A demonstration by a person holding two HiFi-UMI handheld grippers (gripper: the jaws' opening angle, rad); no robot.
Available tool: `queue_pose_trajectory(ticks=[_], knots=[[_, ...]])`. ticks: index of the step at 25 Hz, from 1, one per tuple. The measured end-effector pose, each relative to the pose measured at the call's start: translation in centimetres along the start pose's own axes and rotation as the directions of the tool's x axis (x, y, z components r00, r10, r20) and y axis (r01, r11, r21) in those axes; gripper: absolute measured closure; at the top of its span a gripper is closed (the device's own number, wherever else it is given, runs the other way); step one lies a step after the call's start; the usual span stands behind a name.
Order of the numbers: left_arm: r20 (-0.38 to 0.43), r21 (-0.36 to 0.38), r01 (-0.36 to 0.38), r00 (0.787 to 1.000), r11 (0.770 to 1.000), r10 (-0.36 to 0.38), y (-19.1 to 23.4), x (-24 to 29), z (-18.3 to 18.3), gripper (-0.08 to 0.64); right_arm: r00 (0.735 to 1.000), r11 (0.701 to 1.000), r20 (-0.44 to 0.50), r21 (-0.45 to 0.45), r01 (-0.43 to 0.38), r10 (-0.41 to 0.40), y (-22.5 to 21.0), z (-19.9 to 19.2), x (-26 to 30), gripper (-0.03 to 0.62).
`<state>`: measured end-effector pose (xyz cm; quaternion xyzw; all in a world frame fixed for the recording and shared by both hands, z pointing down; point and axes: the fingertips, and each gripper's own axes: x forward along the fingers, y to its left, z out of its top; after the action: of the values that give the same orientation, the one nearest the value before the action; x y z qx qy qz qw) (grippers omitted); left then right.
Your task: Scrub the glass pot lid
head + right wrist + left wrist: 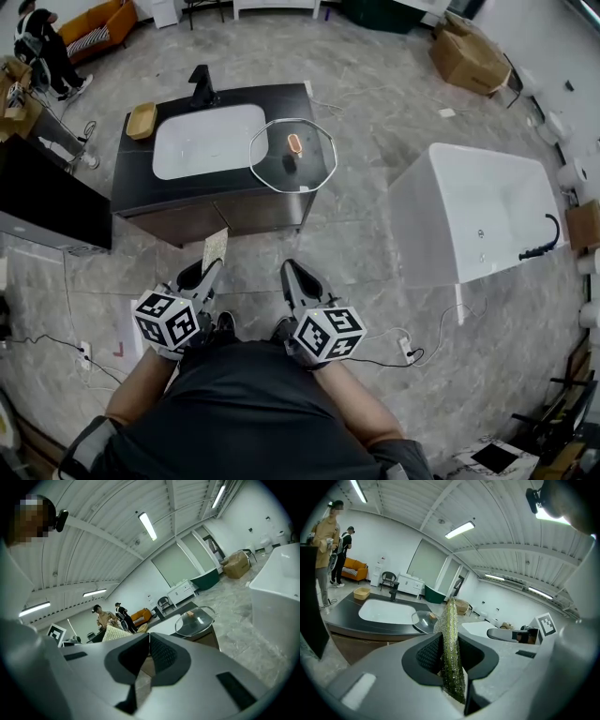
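Left gripper (pixel 212 270) clamps a scouring pad (pixel 452 653); right gripper (pixel 291 272) is closed, empty. We see the glass pot lid (pixel 292 156) on the dark vanity counter (pixel 131 178), right of its white basin (pixel 208 141); bathtub (pixel 478 211) stands on grey marble floor (pixel 375 112).

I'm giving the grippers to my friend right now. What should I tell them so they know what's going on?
Left hand-held gripper: shut on the scrub pad, which stands upright between its jaws.
Right hand-held gripper: jaws together, nothing in them.
Glass pot lid: knob up on the right end of the dark counter, beside the white sink, its rim poking past the counter's edge.
Done: the pad is in hand.
Left: both grippers are held low, well back from the counter. Step up, probably steady the lid with the right one, and scrub. No scrubbing has begun.
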<state>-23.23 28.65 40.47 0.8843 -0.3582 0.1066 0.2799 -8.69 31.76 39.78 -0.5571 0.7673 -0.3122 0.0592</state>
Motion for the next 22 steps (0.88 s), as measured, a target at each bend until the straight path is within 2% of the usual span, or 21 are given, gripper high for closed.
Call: queue_pose_trajectory(ticks=[5,10,16,22], knots=[[0.0,-0.01,-0.028,1.0,1.0,0.028,-3.0,1.4,-0.3,0.485,1.0,0.999,-0.007,0.038,-0.029,0.03,-2.3,0.8,-1.2,0.584],[0.002,-0.035,-0.077,0.997,0.996,0.077,-3.0,2.1,-0.3,0.485,0.999,0.997,-0.035,0.067,-0.036,0.038,-4.1,0.9,-1.0,0.584],[-0.013,-0.06,-0.095,0.995,0.994,0.094,-1.0,4.1,0.1,0.485,0.997,0.997,-0.07,0.077,-0.022,0.027,-5.7,0.9,1.6,0.584],[-0.03,-0.075,-0.055,0.998,0.996,0.053,2.9,9.5,2.7,0.485,0.996,0.996,-0.076,0.08,0.05,-0.044,-8.9,3.1,6.2,0.584]])
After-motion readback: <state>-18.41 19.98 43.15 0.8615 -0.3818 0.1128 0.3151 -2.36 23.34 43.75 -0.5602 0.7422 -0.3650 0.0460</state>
